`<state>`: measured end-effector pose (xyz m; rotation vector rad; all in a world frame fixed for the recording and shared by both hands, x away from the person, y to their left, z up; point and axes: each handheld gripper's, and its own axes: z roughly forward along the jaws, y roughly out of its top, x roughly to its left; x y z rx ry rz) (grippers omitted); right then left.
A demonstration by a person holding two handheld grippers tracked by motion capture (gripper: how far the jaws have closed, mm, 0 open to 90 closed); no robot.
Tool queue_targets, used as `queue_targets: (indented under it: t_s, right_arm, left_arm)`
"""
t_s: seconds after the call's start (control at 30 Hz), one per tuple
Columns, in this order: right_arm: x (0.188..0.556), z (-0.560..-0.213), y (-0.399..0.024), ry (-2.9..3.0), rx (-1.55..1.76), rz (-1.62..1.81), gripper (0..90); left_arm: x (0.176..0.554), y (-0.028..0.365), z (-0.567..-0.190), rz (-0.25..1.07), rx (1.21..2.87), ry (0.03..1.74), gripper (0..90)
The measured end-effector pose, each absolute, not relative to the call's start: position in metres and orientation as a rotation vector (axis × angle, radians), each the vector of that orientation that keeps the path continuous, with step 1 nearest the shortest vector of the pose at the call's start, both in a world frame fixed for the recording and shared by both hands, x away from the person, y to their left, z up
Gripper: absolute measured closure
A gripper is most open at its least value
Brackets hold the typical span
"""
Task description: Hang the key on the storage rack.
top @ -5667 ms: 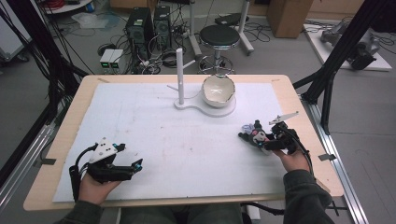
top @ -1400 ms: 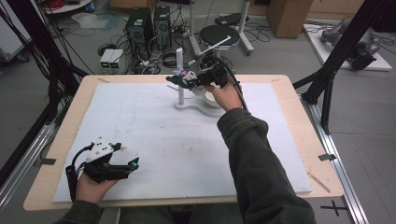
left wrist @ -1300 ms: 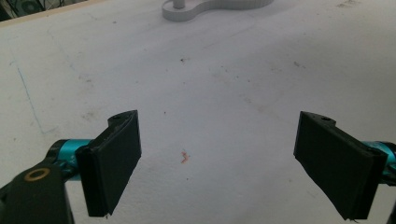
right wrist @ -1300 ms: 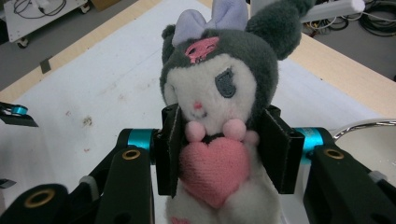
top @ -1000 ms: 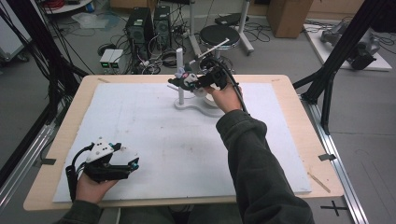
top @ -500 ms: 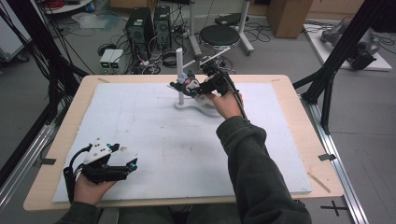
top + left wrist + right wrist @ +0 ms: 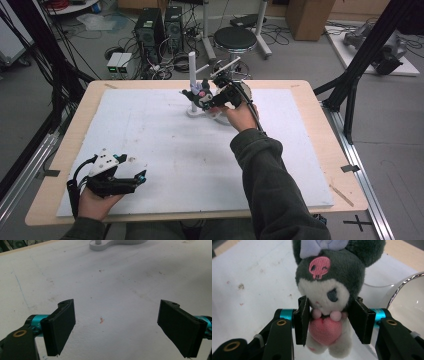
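Observation:
A small plush toy [image 7: 329, 290] with a dark hood, a pink skull badge, a lilac bow and a pink heart on its belly sits between the jaws of my right gripper [image 7: 332, 320], which is shut on its body. In the high view the plush toy [image 7: 202, 95] hangs in the right gripper [image 7: 212, 100] at the back of the table, just beside the white post [image 7: 192, 70] of a stand. My left gripper [image 7: 142, 177] rests at the near left, open [image 7: 116, 325], with bare mat between its jaws.
A shiny metal bowl [image 7: 412, 297] stands right of the toy on the white stand, whose base [image 7: 112, 243] lies ahead of the left gripper. A white mat [image 7: 150, 135] covers the wooden table [image 7: 320, 115]. A stool and cables lie beyond the far edge.
The right hand carried the plush toy from the near right of the table to the stand at the back, then sank slightly beside the post. The left gripper stayed put.

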<state>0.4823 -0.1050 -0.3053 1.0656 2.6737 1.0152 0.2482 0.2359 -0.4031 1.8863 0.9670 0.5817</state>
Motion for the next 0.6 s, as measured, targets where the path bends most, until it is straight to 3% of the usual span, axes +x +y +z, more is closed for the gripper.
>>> queue_targets:
  t_s: [0.6]
  right_arm:
    - [0.487,-0.317,-0.099,2.716,1.112,0.917,52.2]
  left_arm:
    - [0.248,0.237,-0.403,0.586,1.886,0.966,15.2]
